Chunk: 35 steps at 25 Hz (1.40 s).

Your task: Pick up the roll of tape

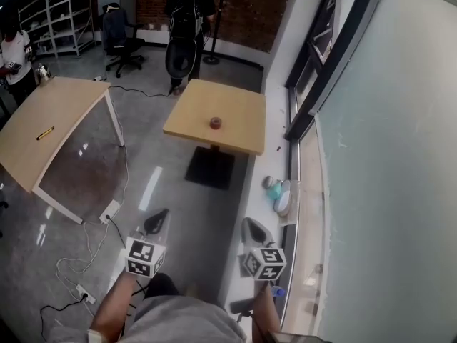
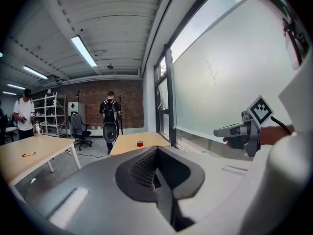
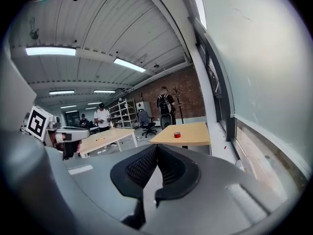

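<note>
We hold both grippers low and close to the body, side by side.

- Left gripper [image 1: 156, 221]: jaws fully together, nothing between them.
- Right gripper [image 1: 253, 230]: jaws also closed on each other, holding nothing.
- The red roll of tape [image 1: 216, 123] lies flat near the middle of the small square table [image 1: 243, 98]. It is ahead of both grippers and well apart from them.
- A larger table [image 1: 64, 109] stands to the left, with a small yellow item [image 1: 45, 133] on it.
- A person with a backpack [image 1: 187, 16] stands beyond the small table, back turned to us.
</note>
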Available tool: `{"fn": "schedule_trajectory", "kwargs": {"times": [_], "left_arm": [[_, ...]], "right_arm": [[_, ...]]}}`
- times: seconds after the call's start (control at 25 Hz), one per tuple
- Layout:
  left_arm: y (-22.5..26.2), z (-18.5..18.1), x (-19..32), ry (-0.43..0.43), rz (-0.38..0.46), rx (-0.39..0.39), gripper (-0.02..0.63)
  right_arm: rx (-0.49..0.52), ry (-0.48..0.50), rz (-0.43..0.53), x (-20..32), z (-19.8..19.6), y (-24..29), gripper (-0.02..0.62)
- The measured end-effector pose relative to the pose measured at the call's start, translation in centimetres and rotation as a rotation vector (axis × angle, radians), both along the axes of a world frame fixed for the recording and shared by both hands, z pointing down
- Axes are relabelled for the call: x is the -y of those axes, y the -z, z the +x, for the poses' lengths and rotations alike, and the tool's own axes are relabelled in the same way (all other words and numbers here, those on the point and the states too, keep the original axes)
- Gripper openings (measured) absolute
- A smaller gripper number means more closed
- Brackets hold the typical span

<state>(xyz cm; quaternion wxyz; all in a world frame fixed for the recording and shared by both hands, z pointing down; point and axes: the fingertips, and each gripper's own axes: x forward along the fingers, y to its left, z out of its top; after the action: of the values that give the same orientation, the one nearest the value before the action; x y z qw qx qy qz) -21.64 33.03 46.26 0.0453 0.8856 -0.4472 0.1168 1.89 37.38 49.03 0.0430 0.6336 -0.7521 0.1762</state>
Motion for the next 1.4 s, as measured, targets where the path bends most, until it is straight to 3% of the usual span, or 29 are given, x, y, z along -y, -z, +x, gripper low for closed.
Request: {"fn": "schedule_trajectory", "kwargs": {"times": [0.28,0.6,1.4], "left_arm": [[-0.7,2.1,1.4,-0.009,0.000,0.015,0.000],[-1.9,5.7,6.4,-0.051,-0.030,0.037,0.000],[-4.3,14.6,29.5,-0.150,-0.087,0.025,0.000]], "right_arm": [[0.001,0.005,-0.010,1.3,1.7,-1.0,0.015],[-0.006,0.000,-0.021,5.7,3.6,-1.9,0.015],[-0.015,-0.064,-0.081,27.4,10.2,-2.8,0.015]]}}
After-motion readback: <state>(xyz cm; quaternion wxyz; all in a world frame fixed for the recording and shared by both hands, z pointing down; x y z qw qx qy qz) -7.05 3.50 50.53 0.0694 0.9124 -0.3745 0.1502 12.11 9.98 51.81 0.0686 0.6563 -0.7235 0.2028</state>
